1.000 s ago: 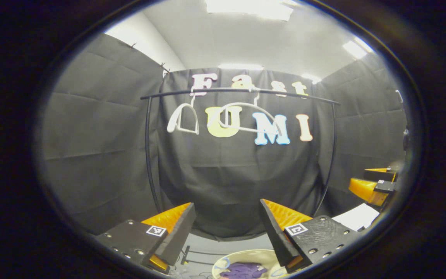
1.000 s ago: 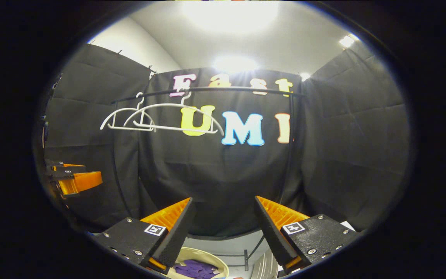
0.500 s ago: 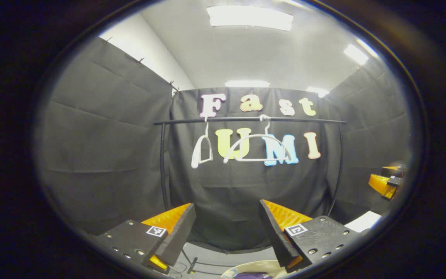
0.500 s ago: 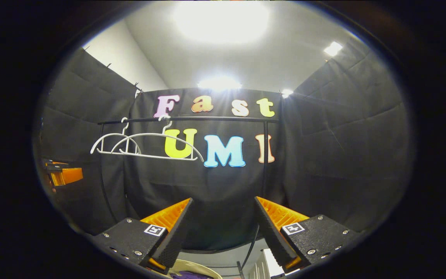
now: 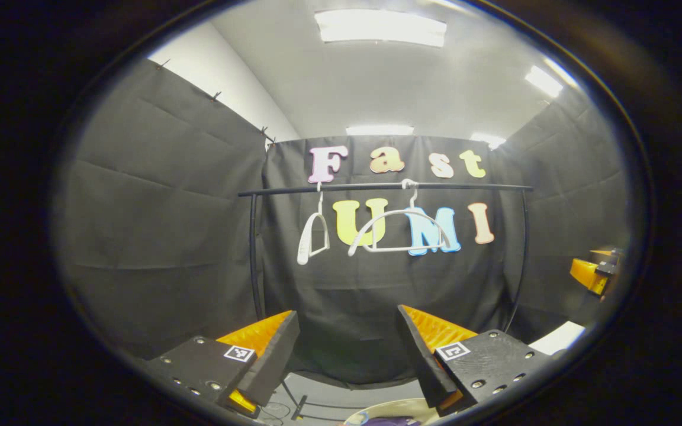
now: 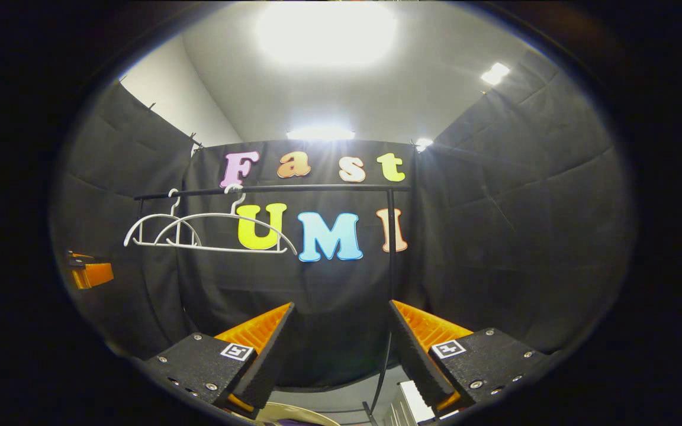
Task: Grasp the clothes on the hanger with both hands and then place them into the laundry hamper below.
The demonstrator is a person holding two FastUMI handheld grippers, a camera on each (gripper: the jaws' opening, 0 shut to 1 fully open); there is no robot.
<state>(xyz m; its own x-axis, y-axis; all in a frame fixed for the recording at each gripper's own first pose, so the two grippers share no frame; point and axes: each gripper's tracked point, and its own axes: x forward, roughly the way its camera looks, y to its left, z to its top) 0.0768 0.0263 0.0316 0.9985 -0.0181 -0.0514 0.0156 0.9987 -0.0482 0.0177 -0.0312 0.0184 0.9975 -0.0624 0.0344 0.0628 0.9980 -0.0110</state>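
Purple clothes (image 5: 385,421) lie bunched in the cream laundry hamper (image 5: 376,408), low between and beyond your left gripper (image 5: 347,349) fingers. Both it and your right gripper (image 6: 341,349) are spread wide, holding nothing. Two bare white hangers (image 5: 400,231) hang on the black rail (image 5: 388,187) well beyond.

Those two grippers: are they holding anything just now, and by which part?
Nothing. The left gripper and the right gripper both stand open with bare gaps between their fingers. The two white hangers hang bare on the rail.
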